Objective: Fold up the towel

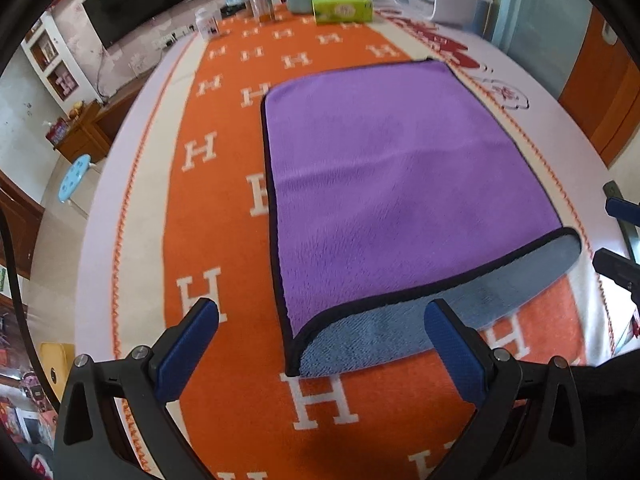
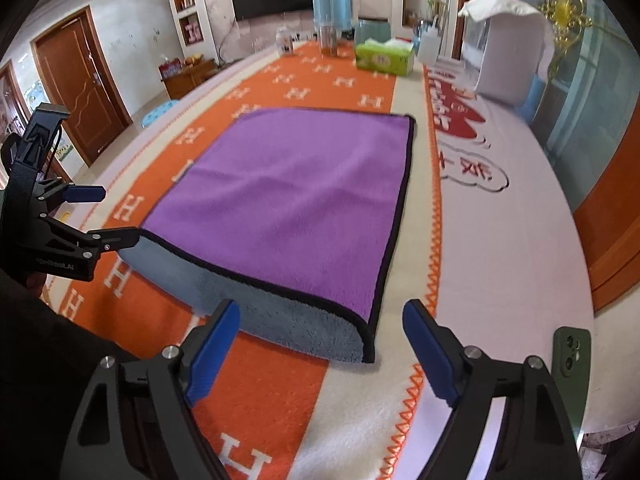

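A purple towel [image 1: 384, 184] with a black hem lies folded on the orange H-patterned blanket [image 1: 224, 208] that covers the table [image 2: 516, 264]. Its near edge curls upward, showing the grey-blue underside along the fold. Both views are slightly blurred, so the pile of the towel is hard to make out.

The left gripper [image 1: 322, 330] hovers just near of the towel's near-left corner, its blue fingers [image 1: 188, 354] spread wide apart with nothing between them. The right gripper [image 2: 322, 334] hangs near the near-right corner, its fingers [image 2: 430, 354] equally wide and empty. In the right wrist view the left gripper appears at the left edge, partly cut off.

At the far end of the table stand a green tissue box [image 2: 384, 58], a clear jar [image 2: 329, 40] and a white appliance [image 2: 506, 52], their lower parts crowded together. A dark green phone [image 2: 570, 356] lies at the near right, partly hidden behind the right gripper's frame.
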A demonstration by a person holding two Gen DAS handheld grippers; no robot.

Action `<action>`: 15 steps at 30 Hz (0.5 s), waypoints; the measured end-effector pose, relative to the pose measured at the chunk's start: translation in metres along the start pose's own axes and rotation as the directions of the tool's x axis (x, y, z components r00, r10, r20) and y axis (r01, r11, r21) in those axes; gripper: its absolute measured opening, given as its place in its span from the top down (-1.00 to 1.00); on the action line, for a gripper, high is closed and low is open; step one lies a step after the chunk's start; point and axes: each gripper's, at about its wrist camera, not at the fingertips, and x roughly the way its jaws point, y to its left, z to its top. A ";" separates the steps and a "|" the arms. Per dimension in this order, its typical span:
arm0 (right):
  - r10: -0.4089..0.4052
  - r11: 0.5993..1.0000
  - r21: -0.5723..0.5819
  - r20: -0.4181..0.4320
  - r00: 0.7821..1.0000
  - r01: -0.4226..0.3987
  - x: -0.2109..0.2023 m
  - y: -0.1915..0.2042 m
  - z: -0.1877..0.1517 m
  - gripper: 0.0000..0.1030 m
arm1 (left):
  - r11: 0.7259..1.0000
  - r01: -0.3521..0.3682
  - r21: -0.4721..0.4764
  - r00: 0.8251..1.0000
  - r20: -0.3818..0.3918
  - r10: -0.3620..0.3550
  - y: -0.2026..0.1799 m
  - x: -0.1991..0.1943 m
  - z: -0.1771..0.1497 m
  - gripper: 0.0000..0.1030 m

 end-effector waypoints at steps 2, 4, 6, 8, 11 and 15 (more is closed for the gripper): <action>0.000 1.000 0.000 -0.022 1.000 0.000 0.009 -0.001 -0.003 -0.60 | 1.000 0.009 0.006 1.000 -0.013 -0.009 0.002 0.008 -0.001 -0.99; -0.003 1.000 -0.002 -0.041 0.999 0.003 0.015 -0.002 -0.005 -0.55 | 1.000 0.012 0.008 1.000 -0.028 -0.011 0.003 0.016 -0.001 -0.99; -0.001 1.000 -0.001 -0.059 0.998 0.001 0.022 -0.005 -0.007 -0.51 | 1.000 0.016 0.002 0.999 -0.046 -0.016 0.005 0.022 -0.001 -0.99; -0.003 1.000 0.003 -0.078 0.997 0.003 0.028 -0.007 -0.009 -0.47 | 1.000 0.027 -0.004 0.998 -0.056 -0.027 0.007 0.027 0.000 -0.99; 0.000 1.000 0.011 -0.093 0.996 0.001 0.033 -0.009 -0.013 -0.40 | 0.999 0.046 -0.015 0.996 -0.070 -0.047 0.009 0.033 0.002 -0.99; 0.003 1.000 0.015 -0.104 0.995 -0.001 0.039 -0.012 -0.015 -0.26 | 0.996 0.079 -0.039 0.993 -0.088 -0.082 0.012 0.039 0.003 -0.86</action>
